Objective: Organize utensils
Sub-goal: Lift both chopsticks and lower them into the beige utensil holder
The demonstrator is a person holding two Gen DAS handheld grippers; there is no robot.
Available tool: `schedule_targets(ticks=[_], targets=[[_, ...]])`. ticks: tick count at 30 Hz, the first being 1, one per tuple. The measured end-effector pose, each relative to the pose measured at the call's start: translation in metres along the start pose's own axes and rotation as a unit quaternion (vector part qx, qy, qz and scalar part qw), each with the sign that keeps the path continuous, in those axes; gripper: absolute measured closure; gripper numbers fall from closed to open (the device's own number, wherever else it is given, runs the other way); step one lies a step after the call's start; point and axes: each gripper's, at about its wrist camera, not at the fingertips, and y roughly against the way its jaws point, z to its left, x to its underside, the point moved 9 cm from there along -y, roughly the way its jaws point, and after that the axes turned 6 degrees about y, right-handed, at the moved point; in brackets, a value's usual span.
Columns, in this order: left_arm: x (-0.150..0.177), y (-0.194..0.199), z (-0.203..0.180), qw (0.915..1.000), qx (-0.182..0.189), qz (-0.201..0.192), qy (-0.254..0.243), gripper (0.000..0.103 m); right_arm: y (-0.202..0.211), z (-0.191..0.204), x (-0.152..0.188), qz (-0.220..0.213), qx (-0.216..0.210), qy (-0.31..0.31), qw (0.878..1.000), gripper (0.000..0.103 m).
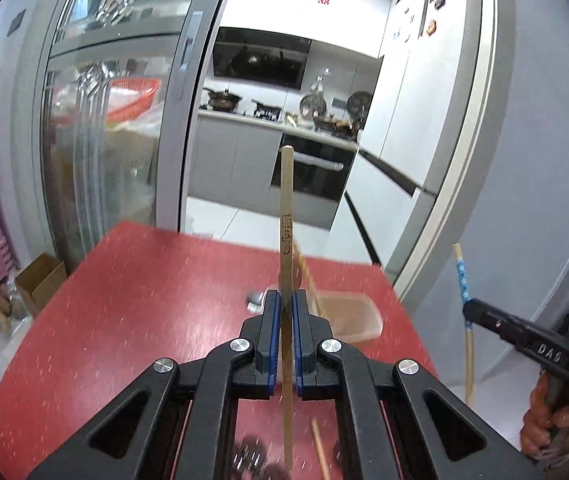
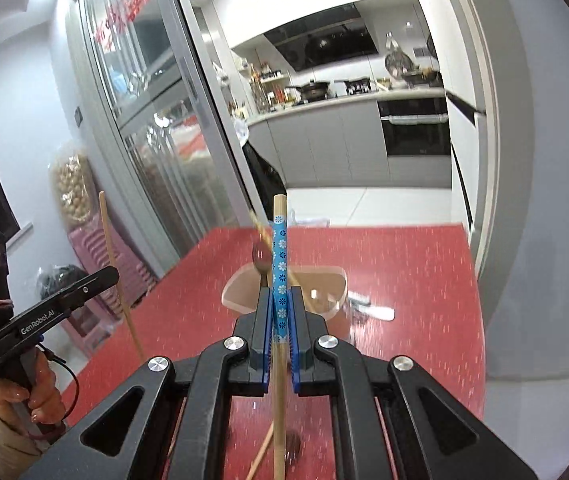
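My left gripper [image 1: 285, 300] is shut on a plain wooden chopstick [image 1: 286, 216] that stands upright between its blue pads, high over the red table [image 1: 132, 300]. My right gripper [image 2: 280, 300] is shut on a chopstick with a blue flowered band [image 2: 280, 248], also upright. Each gripper shows at the edge of the other's view with its stick: the right gripper [image 1: 469, 308] and the left gripper [image 2: 114, 274]. A translucent holder box [image 2: 324, 280] sits on the table ahead, with a chopstick [image 2: 262, 234] and a spoon [image 2: 261, 258] leaning in it.
More utensils lie blurred on the table under the grippers, among them a loose chopstick [image 1: 321, 456]. A white-handled item [image 2: 376, 312] lies right of the box. Glass sliding doors [image 1: 116, 128] stand to the left; a kitchen lies beyond the table's far edge. A cardboard box [image 1: 40, 280] sits on the floor.
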Motion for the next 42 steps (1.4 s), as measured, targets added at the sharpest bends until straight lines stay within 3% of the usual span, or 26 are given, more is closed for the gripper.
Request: schedule_targets(ticks=[12, 25, 33, 42], targets=[[-0.057, -0.072, -0.016, 0.9994, -0.007, -0.033, -0.001, 0.072, -0.071, -0.022, -0.074, -0.044, 0.013, -0.003, 0.999, 0.095], [-0.063, -0.132, -0.012, 0.9995, -0.017, -0.027, 0.005, 0.072, -0.148, -0.033, -0.107, -0.077, 0.032, 0.025, 0.996, 0.095], [-0.047, -0.147, -0.001, 0.9994, -0.025, -0.021, 0.011, 0.072, -0.182, -0.029, -0.090, -0.084, 0.053, 0.075, 0.992, 0.095], [-0.016, -0.156, -0.001, 0.9993, -0.035, 0.003, -0.013, 0.072, -0.183, -0.029, -0.050, -0.058, 0.049, 0.097, 0.992, 0.095]])
